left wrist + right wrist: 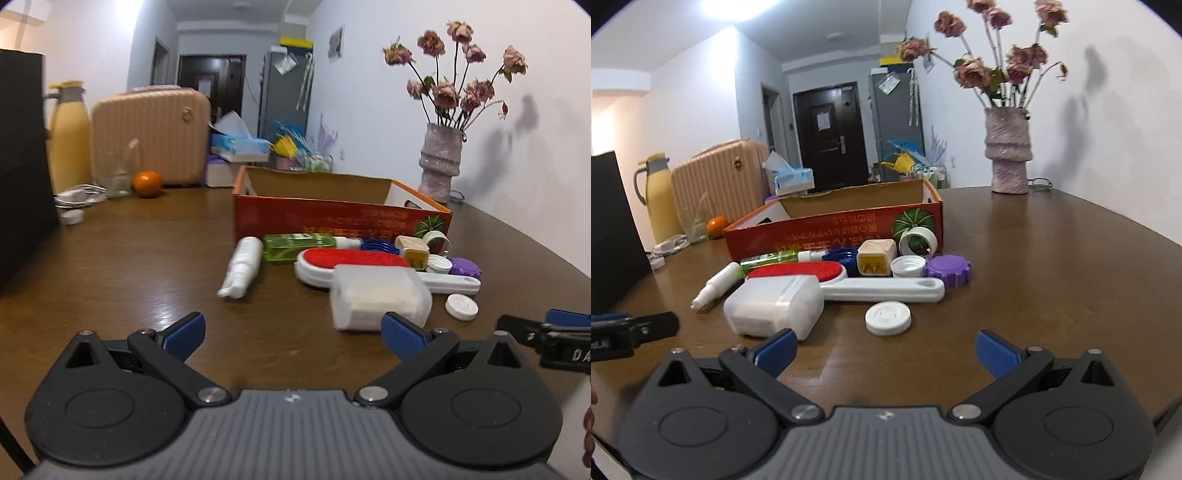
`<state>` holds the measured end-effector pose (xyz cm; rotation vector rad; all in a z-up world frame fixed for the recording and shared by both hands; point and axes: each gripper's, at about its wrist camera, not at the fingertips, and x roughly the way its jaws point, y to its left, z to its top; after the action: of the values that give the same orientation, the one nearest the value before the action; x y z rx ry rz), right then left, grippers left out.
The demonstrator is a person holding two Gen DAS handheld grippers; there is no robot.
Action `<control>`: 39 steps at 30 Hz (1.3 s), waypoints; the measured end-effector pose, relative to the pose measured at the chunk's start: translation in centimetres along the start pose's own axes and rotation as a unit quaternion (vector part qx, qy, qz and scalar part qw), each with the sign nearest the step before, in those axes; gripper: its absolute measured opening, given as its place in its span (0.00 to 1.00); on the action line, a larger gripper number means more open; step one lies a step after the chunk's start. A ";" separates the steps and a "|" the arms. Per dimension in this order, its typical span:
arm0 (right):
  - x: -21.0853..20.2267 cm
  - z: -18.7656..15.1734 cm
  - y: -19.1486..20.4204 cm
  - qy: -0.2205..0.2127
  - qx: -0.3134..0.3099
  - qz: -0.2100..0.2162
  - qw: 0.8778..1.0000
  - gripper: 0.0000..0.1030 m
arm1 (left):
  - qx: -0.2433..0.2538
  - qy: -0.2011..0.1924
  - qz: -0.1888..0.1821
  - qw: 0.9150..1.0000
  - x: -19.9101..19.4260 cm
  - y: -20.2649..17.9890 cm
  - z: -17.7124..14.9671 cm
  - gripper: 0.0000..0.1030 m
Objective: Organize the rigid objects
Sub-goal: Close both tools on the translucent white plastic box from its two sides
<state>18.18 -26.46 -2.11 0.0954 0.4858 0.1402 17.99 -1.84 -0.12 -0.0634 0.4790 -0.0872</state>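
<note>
Small rigid objects lie in a loose cluster on the brown table (1052, 258), all just in front of the orange cardboard box (827, 229), which stands open and is the landmark here. Touching the front wall of the box are a green bottle (768, 257), a blue lid (844, 256), a small square beige jar (876, 256) and a white ring (918, 242). A little farther from the box lie a white ribbed cap (908, 266), a purple cap (947, 270), a white spray bottle (714, 285) and a red brush with long white handle (882, 290). Farthest from the box, and nearest to the grippers, are a translucent white container (774, 306) and a flat white round lid (888, 317). The left gripper (293, 334) is released, its blue pads wide apart and holding nothing; the translucent container (380, 295) is just ahead of its right pad. The right gripper (886, 352) is also spread wide and empty, with the round lid directly ahead between its fingers, not touching them.
</note>
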 end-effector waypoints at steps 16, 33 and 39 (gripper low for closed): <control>9.4 2.8 1.0 0.079 0.134 0.201 0.967 0.39 | -0.121 0.085 -0.151 0.978 8.7 1.3 3.2 0.37; 2.3 0.5 0.1 0.068 0.148 0.186 0.969 0.20 | -0.131 0.051 -0.157 0.978 -0.1 -0.7 0.9 0.27; -0.6 0.4 -0.8 0.047 0.142 0.195 0.969 0.20 | -0.121 0.019 -0.154 0.980 -3.0 -2.6 0.7 0.27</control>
<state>17.90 -27.40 -1.57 0.4687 0.5763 0.4628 15.53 -4.07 2.08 -0.3761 0.5140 -0.3352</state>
